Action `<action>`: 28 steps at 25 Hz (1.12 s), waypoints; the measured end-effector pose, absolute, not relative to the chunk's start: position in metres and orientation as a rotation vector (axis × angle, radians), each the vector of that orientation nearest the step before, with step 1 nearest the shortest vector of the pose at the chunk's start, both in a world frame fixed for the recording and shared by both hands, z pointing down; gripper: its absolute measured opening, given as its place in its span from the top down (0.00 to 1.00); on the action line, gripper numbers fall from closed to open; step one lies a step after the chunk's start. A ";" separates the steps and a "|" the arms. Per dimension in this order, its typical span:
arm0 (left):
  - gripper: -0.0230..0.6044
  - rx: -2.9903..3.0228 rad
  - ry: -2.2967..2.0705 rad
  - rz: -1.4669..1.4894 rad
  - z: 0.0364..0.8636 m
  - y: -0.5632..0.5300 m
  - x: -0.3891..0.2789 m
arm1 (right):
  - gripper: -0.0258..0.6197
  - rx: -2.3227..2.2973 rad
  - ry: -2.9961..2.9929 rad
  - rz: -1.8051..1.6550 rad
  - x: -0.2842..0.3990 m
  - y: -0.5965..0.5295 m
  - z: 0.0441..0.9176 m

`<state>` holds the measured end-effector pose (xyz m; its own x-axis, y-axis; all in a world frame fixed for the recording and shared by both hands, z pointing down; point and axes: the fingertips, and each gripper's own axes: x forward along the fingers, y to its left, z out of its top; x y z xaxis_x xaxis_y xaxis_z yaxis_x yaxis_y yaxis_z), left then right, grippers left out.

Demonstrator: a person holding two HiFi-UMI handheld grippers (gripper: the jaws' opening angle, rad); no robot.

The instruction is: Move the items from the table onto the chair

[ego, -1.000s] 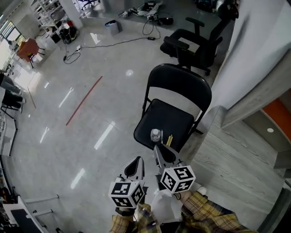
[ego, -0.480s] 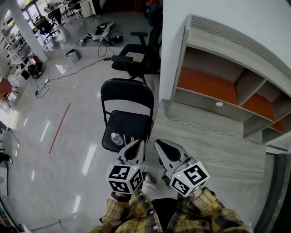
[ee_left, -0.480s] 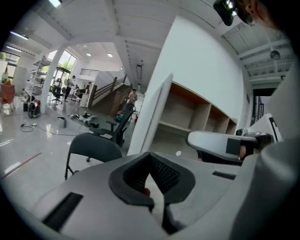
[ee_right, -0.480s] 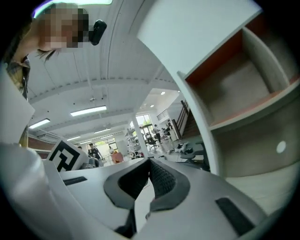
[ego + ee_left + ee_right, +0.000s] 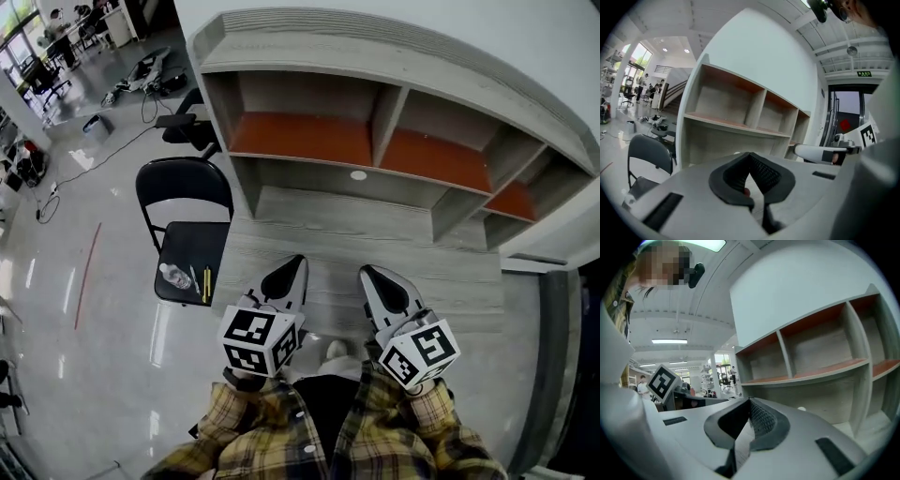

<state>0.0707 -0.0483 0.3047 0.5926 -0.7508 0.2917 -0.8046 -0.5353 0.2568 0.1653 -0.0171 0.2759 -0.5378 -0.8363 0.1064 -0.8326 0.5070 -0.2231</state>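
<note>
Table (image 5: pixel 375 234) is filling the upper centre; the search is probably going best by scanning its top before reaching, spreading jaws only near a target; one chair (image 5: pixel 192 246) is standing at middle left; two tools, left gripper (image 5: pixel 294 267) and right gripper (image 5: pixel 370 277), are hanging at lower centre, each pressed together on nothing; one bottle (image 5: pixel 174 276) and two pen-like sticks (image 5: pixel 205 284) are lying on the seat; one white disc (image 5: pixel 357 174), perhaps a fixture, is sitting at the table's back

folding chair (image 5: pixel 184 187): 1 | bottle (image 5: pixel 174 276): 1 | pen-like sticks (image 5: pixel 194 278) (image 5: pixel 206 284): 2 | shelf unit (image 5: pixel 394 56): 1
</note>
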 end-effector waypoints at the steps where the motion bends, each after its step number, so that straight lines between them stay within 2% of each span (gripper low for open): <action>1: 0.96 2.472 -1.238 0.209 0.304 -0.046 0.088 | 0.93 -1.542 2.699 -0.388 0.186 -0.014 0.277; 6: 0.96 2.511 -1.149 0.248 0.308 -0.031 0.170 | 0.93 -1.681 2.642 -0.449 0.272 -0.003 0.295; 11: 0.96 2.547 -1.077 0.303 0.315 -0.019 0.220 | 0.93 -1.741 2.592 -0.518 0.320 0.006 0.313; 28: 0.96 2.631 -0.987 0.359 0.305 -0.047 0.262 | 0.93 -1.773 2.542 -0.551 0.342 -0.019 0.318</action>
<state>0.2615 -0.0471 0.3051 0.7314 -0.5935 0.3358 -0.6705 -0.7156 0.1956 0.3424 -0.0187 0.3179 -0.3656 -0.9087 0.2016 -0.9106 0.3043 -0.2795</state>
